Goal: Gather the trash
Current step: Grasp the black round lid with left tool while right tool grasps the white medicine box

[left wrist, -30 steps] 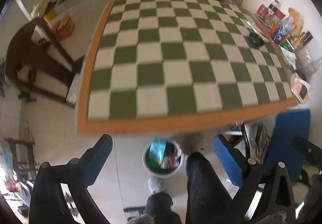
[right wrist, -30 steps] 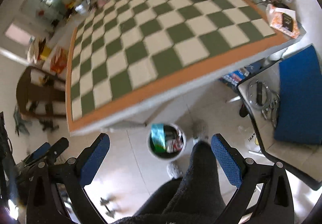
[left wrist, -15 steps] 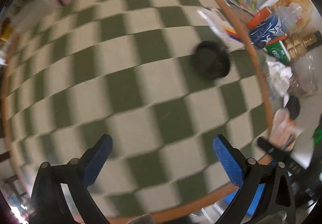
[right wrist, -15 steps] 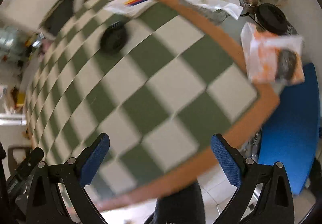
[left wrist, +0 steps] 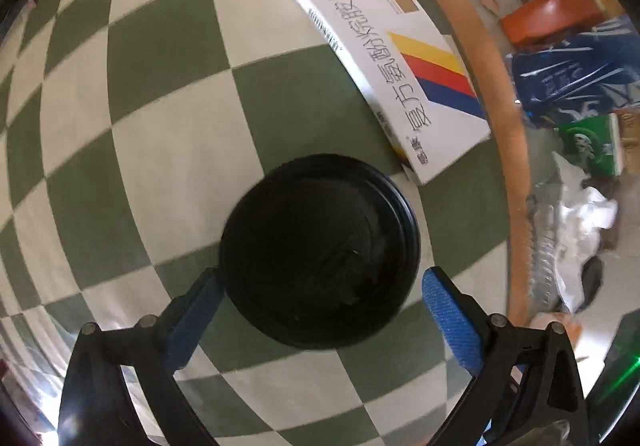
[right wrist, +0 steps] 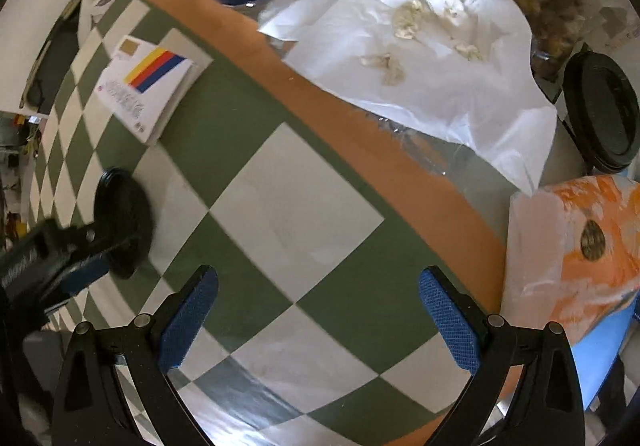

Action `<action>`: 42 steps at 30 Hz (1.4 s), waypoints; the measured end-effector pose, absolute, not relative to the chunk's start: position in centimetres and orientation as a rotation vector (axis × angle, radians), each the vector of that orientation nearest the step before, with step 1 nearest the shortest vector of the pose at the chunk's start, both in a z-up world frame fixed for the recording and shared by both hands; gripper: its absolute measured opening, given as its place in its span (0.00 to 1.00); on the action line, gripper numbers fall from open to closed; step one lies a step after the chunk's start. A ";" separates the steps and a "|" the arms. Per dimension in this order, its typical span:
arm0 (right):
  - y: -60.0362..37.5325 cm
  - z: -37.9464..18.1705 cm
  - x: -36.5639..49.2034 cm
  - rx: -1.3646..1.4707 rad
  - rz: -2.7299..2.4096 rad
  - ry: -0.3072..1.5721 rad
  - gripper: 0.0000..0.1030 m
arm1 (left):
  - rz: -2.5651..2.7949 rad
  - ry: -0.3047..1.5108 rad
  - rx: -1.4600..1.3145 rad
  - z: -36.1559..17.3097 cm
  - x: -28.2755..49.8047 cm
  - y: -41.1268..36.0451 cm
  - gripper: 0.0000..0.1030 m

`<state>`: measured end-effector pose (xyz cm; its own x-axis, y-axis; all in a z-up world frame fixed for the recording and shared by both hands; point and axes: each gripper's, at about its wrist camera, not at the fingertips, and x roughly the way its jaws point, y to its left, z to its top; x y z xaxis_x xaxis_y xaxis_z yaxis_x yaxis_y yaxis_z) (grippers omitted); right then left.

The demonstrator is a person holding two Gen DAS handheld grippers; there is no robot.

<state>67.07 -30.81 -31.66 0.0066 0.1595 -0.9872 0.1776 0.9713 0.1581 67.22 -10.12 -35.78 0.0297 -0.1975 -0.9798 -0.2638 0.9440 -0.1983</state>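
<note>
Left wrist, black lid (left wrist: 320, 252) between open tool (left wrist: 320, 302)

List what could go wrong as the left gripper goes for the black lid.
1. The black lid lies flat on the checkered cloth, nearly as wide as the open left gripper; the blue pads may slide over its low rim.
2. The white box lies just beyond the lid, so a push forward might knock it.
3. The fingers could snag the cloth.
</note>
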 end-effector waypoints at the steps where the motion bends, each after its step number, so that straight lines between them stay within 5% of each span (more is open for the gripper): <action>1: -30.9 -31.9 67.3 0.266 -0.021 1.578 0.99 | 0.062 1.539 -0.343 -35.6 67.4 -10.2 0.89; 16: -18.2 -28.0 75.3 -0.107 0.253 1.427 0.99 | 0.422 1.417 -0.412 -33.3 63.3 2.4 0.83; 24: -10.2 -31.2 82.8 -0.405 0.276 1.426 0.99 | 0.459 1.393 -0.471 -33.6 63.4 3.9 0.83; 27: -9.6 -32.4 83.9 -0.381 0.289 1.464 0.96 | 0.459 1.383 -0.484 -33.4 61.8 5.1 0.83; 28: -9.7 -32.6 84.2 -0.339 0.297 1.476 0.83 | 0.460 1.381 -0.485 -33.2 61.6 5.1 0.83; 36: -10.4 -32.3 80.8 -0.073 0.301 1.572 0.81 | 0.475 1.375 -0.481 -32.8 60.4 6.1 0.83; 42: -9.0 -30.6 77.4 -0.096 0.314 1.473 0.80 | 0.471 1.346 -0.434 -31.5 57.4 5.6 0.83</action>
<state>77.38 -9.01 -30.63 0.0654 0.1497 -0.9866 -0.2660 0.9555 0.1273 57.45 5.62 -31.50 0.1576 0.0732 -0.9848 -0.5571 0.8300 -0.0275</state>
